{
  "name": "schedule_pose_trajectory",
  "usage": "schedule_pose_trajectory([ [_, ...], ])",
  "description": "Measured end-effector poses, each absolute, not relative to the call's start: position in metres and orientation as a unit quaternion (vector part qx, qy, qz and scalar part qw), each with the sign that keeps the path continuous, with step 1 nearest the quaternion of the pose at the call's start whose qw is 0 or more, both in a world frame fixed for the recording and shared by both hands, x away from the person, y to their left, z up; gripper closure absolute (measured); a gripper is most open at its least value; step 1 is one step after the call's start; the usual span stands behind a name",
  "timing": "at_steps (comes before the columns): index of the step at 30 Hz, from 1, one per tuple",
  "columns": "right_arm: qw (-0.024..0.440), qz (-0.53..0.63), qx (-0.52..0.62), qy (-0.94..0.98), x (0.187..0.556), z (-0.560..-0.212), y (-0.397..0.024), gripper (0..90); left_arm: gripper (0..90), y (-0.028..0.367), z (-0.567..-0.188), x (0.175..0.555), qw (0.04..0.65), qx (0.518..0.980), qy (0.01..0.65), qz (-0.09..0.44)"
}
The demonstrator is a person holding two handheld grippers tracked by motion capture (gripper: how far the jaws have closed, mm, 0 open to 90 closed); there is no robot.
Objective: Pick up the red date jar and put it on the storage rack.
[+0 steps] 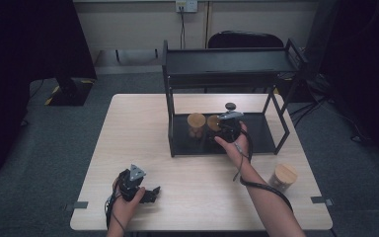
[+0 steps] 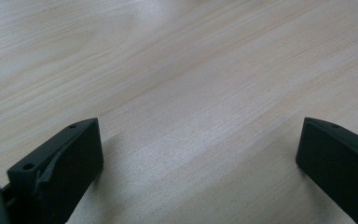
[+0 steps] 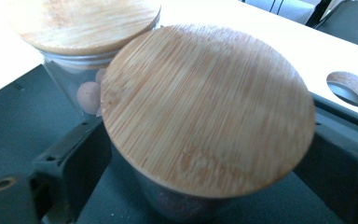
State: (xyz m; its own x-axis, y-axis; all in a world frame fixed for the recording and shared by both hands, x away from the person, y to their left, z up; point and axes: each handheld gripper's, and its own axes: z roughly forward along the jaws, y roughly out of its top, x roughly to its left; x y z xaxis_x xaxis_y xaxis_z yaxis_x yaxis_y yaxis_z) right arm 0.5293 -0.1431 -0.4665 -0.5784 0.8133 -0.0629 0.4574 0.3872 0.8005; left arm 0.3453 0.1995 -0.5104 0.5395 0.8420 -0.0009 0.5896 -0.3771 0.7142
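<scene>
Wooden table (image 1: 143,128): left gripper (image 1: 148,193) resting, jaws wide; right gripper (image 1: 225,129) clasping jar (image 3: 208,109).

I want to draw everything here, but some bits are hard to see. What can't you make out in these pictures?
1. What fills the near jar: right gripper view, its bamboo lid covers it.
2. Whether the right claw pinches that jar: the lid hides the contact.
3. The second shelf jar: high view, the hand half hides it.
4. The jar on the table: too small there to see inside.
</scene>
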Motion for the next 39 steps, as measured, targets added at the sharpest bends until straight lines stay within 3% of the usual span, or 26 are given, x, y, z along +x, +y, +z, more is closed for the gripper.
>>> schedule_pose_trajectory([
  [10,0.218,0.396,0.403,0.796,0.522,-0.46,-0.149,1.0,0.2,0.2,-0.51,0.345,0.34,0.809,0.443,0.186],
  [39,0.202,0.39,0.405,0.802,0.477,-0.451,-0.157,1.8,0.2,0.2,-0.51,0.345,0.34,0.809,0.443,0.185],
])
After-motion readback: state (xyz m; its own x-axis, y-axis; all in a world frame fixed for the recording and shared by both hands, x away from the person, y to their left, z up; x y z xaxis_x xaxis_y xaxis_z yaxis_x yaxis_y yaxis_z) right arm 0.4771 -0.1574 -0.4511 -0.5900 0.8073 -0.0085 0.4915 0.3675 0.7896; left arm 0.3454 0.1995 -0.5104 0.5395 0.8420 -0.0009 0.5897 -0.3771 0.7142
